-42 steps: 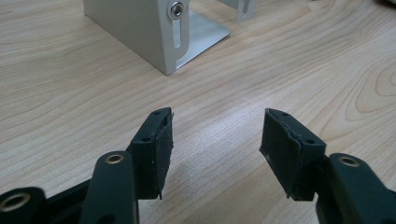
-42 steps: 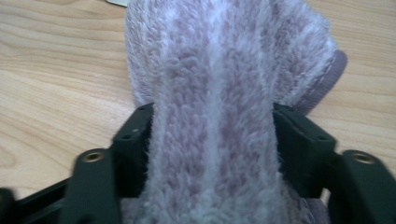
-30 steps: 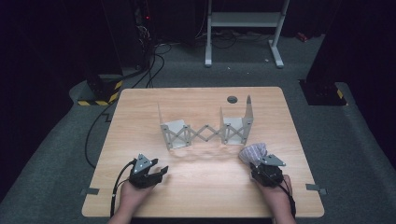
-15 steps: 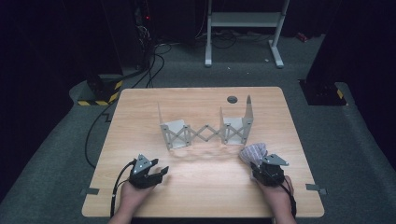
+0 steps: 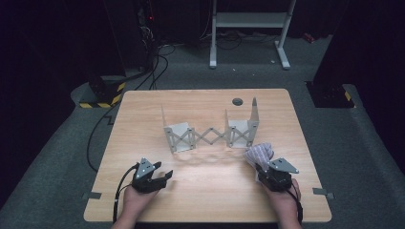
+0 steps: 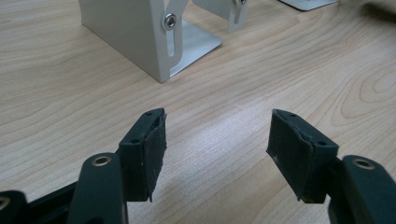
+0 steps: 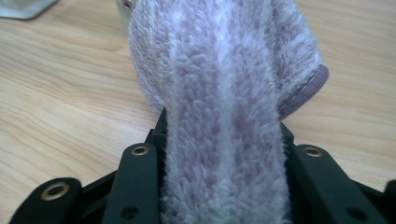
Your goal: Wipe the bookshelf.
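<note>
Right gripper (image 5: 261,168) pinches a folded, striped lilac cloth (image 5: 258,153) between its 2 jaws — the fleece bulges past the pads in the right gripper view (image 7: 224,140) and sits just over the table (image 5: 205,191), near the right end of the metal scissor rack (image 5: 212,134). Left gripper (image 5: 165,175): jaws have just been opening — now spread, nothing between them, low over bare wood.

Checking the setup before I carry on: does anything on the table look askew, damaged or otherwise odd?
Nothing stands out. The metal rack stands upright and whole on the table. The right gripper is shut on a fluffy lilac cloth, bunched but intact. The left gripper is open with nothing between its jaws, which have just been opening.
</note>
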### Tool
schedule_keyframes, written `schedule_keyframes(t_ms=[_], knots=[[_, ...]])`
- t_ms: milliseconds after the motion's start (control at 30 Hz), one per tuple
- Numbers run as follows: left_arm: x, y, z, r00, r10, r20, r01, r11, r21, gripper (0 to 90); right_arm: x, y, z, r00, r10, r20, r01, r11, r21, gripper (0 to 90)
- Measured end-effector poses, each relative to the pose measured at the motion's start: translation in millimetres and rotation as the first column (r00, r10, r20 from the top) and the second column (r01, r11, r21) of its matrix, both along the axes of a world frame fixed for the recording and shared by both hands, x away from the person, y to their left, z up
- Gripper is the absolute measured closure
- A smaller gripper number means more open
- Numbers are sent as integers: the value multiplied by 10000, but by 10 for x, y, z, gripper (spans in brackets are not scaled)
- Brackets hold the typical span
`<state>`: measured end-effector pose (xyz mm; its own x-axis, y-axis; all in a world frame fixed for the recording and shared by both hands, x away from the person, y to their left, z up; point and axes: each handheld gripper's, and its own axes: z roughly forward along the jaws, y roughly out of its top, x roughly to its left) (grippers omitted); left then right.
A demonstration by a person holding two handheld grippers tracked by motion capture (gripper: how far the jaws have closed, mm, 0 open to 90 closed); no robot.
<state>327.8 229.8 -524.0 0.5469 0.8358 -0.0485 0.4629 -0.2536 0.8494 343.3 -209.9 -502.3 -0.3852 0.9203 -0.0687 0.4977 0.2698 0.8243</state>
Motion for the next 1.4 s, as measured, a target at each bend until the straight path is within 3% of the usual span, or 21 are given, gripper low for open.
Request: schedule_keyframes(t_ms=[300,500,567,667,800,933,1000,1233,1333,1400], knots=[[-1,6,-4,9999,-84,-149,82,9999,-79,402,-18,145,23,9994,258,244,-260,9996,55,599],[-8,-4,-11,9998,-137,-137,137,9999,4,394,84,248,-9,9992,270,299,-270,9996,-5,597],[-6,-15,-25,9997,-171,-184,171,9999,-1,397,155,274,-16,9993,91,366,-82,9997,-236,597],[9,-31,-37,9991,-307,-280,309,9995,71,400,297,318,-67,9999,-106,24,108,9969,-777,596],[5,-42,-34,9989,-422,-221,423,9991,66,401,428,335,-130,9980,-326,-550,278,9959,-860,597],[-2,-42,-29,9989,-420,-208,422,9990,123,403,466,339,-111,9979,-383,-522,342,9964,-774,602],[-6,-41,-25,9990,-402,-211,404,9991,90,403,456,336,-60,9984,-456,-322,432,9965,-717,603],[-11,-47,-24,9990,-380,-213,383,9992,113,404,372,314,307,9932,-518,1044,556,9979,-338,603],[-10,-47,-23,9991,-383,-197,386,9992,137,404,340,326,509,9842,-490,1703,536,9983,-227,603],[-8,-46,-26,9991,-371,-217,374,9992,132,404,313,330,682,9737,-475,2227,519,9986,-139,603]])
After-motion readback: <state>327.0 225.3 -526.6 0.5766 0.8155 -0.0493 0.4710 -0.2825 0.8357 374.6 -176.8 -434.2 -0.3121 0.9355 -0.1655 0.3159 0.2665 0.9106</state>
